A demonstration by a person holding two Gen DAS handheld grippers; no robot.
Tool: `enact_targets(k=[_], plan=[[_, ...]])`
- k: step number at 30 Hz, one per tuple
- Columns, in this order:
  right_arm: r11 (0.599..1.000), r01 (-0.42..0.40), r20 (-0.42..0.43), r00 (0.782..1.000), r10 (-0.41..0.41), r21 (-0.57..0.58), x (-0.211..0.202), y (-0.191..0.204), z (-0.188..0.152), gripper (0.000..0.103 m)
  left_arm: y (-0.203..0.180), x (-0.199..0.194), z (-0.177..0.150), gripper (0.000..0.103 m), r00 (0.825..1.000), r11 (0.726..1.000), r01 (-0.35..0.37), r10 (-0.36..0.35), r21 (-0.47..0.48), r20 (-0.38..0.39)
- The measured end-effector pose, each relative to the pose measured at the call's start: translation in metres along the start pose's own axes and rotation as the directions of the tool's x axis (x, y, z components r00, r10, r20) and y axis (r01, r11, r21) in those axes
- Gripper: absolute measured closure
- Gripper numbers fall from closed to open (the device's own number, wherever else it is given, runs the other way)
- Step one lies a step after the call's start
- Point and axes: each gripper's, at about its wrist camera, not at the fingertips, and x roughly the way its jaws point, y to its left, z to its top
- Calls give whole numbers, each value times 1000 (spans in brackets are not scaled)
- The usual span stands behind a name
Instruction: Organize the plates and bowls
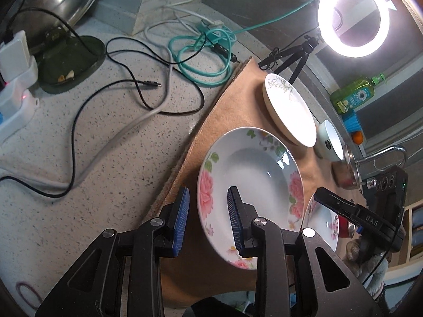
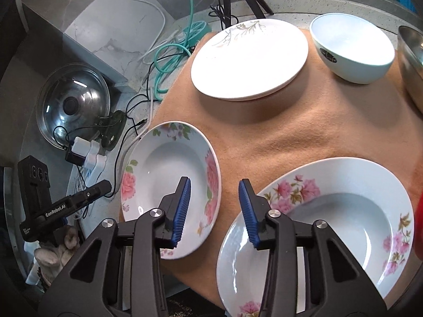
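A speckled stone countertop [image 1: 111, 121] meets grey marble-look wall panels [image 2: 105, 26]. A lit ring light [image 1: 353, 17] on a small black tripod [image 1: 296, 60] stands at the back, beside tangled teal, white and black cables [image 1: 201, 52]. A tan cloth [image 2: 277, 132] covers part of the counter.

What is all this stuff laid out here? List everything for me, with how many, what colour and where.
Deep floral plates: two, white with pink flowers, near edge of the tan cloth.
Flat plate: one, white with a grey sprig, far side of the cloth.
Bowl: one, pale blue, right of the flat plate.
Steel bowl: one, silver, cloth's right edge.
Glass pot lid: one, steel-rimmed, on the counter at left.
Cables: several, teal, white and black, on the speckled counter.
Ring light: one, white, lit, on a black tripod.
Soap bottle: one, green, back right.
Left gripper: black, blue pads, straddling a floral plate's rim.
Right gripper: same, between the floral plates.
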Motion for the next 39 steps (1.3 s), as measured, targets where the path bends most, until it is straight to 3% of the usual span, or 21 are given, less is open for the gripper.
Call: enact_targets(k=[3, 7, 9, 13, 18, 30, 39], plan=[[1000, -1, -21, 1000, 2, 14, 9, -4, 5, 65, 0, 4, -1, 77, 1000, 1000, 7, -7, -1, -17], [1000, -7, -51, 999, 8, 23, 19, -7, 6, 78, 2, 8, -3, 79, 999, 1000, 20, -20, -8, -34], [1000, -9, -67, 998, 10, 20, 24, -7, 5, 81, 1, 10, -2, 84, 999, 1000, 26, -26, -8, -41], [1000, -25, -91, 996, 26, 14, 30, -6, 4, 89, 2, 13, -2, 85, 999, 1000, 16, -16, -1, -44], [1000, -20, -104, 994, 21, 12, 36, -7, 4, 93, 6, 17, -1, 90, 998, 1000, 23, -24, -8, -53], [1000, 5, -96, 995, -6, -17, 34, -1, 2, 93, 1, 16, 1, 90, 999, 1000, -2, 3, 29, -37], [1000, -11, -52, 999, 11, 0, 5, 0, -6, 93, -22, 1, 4, 90, 1000, 996, 13, -13, 92, -3]])
